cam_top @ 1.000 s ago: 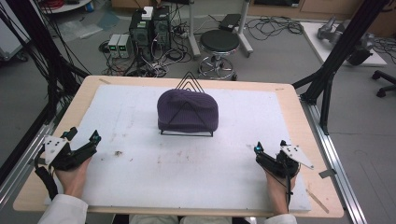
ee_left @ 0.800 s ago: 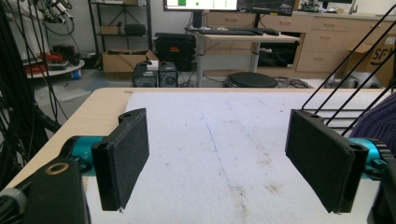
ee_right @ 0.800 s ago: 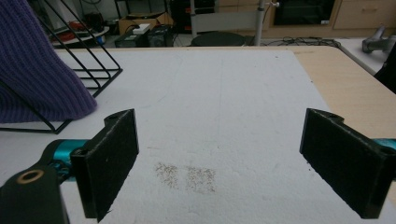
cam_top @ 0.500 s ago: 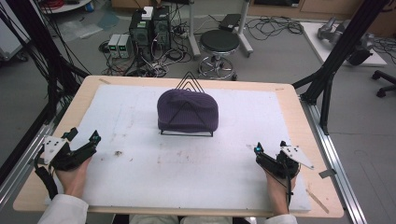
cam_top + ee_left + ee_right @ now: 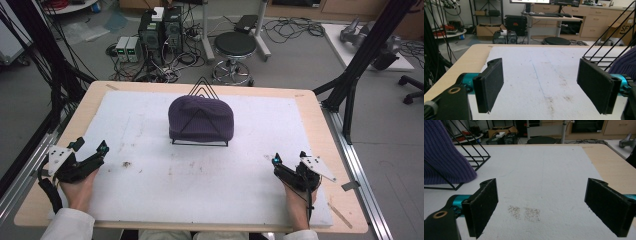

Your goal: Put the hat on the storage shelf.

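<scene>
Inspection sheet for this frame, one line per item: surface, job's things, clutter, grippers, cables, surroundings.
Surface: white board on wooden table, brown stains near the left side.
Job's things: purple knit hat draped over black wire rack, mid-table.
Clutter: nothing seen.
Grippers: left gripper and right gripper both open, empty, at the near edge, apart from the hat.
Cables: a cable runs along each wrist; tangles on the floor.
Surroundings: stool, electronics boxes, black frame posts.

I am looking down at a wooden table carrying a white foam sheet. A black wire rack draped with a purple knit hat is sitting on that stained sheet.
</scene>
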`<state>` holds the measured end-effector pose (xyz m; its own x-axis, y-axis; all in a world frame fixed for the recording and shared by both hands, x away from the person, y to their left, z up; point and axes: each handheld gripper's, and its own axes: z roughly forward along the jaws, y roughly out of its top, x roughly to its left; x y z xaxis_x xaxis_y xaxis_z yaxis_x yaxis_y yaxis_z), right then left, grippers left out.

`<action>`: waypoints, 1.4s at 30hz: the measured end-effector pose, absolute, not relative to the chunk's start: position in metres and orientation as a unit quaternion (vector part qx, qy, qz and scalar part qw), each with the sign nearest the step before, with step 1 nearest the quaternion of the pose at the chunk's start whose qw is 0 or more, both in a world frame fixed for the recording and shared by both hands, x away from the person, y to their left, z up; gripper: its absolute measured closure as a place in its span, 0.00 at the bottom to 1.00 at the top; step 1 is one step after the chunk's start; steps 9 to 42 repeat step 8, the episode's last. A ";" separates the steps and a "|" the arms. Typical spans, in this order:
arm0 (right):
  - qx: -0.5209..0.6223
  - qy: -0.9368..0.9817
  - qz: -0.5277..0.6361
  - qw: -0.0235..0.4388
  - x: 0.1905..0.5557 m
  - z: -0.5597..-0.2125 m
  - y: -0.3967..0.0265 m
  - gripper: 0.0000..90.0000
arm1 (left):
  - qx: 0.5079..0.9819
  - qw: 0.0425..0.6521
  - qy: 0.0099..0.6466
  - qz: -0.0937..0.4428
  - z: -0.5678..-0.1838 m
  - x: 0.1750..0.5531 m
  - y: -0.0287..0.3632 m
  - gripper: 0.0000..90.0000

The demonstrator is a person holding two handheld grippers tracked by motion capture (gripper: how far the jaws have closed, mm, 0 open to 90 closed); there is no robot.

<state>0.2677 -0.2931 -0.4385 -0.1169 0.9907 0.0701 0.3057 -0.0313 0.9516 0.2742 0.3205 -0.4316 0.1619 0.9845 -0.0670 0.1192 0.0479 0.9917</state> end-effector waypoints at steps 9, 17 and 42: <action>0.550 0.589 0.458 0.374 0.267 -0.439 -0.293 0.12 | 0.555 0.523 0.502 0.408 -0.432 0.275 0.321 0.23; 0.550 0.589 0.458 0.374 0.267 -0.439 -0.293 0.12 | 0.555 0.523 0.502 0.408 -0.432 0.275 0.321 0.23; 0.550 0.589 0.458 0.374 0.267 -0.439 -0.293 0.12 | 0.555 0.523 0.502 0.408 -0.432 0.275 0.321 0.23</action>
